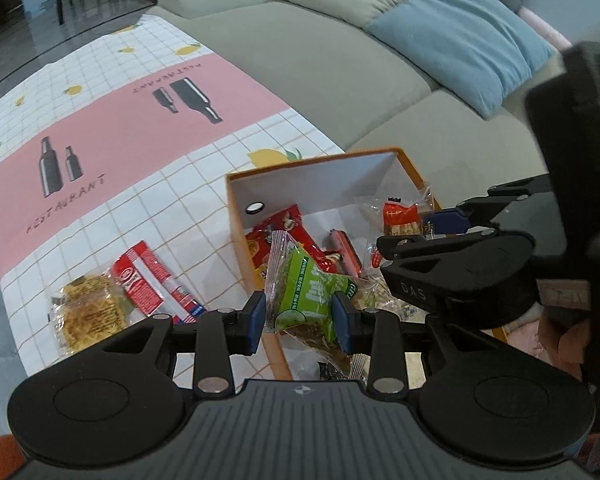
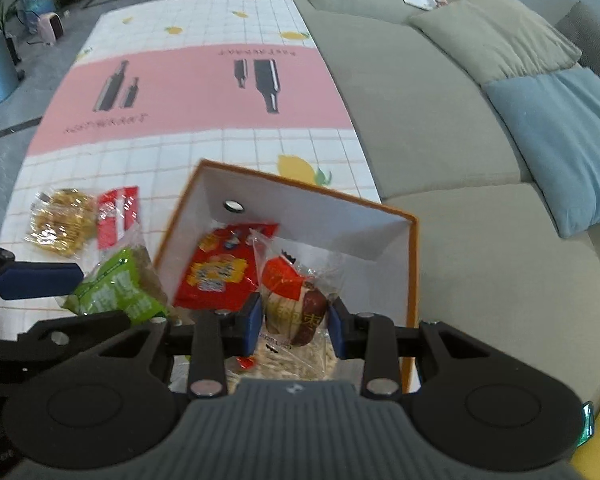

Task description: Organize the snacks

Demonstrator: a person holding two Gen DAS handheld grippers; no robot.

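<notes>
Green-wrapped snack clamped in the left tool (image 1: 300,316), red-and-clear packet clamped in the right tool (image 2: 294,322), both held over the orange-rimmed box (image 2: 414,272).

Each tool's blue pads press on its own pack: the green snack pack (image 1: 312,300) hangs at the box's near-left wall, the red-and-clear packet (image 2: 296,300) sits above the box interior, where a red pouch (image 2: 220,272) already lies. To do this step well, I would carry each pack clear of the rim before letting go, lower it onto a free patch of the box floor, and keep the two tools from knocking together. A yellow noodle pack (image 1: 88,312) and a red-white wrapper (image 1: 152,284) wait on the tablecloth-covered surface (image 1: 112,128). Both tool bodies hide the near part of the box, and the print on the packs is too blurred to read.
</notes>
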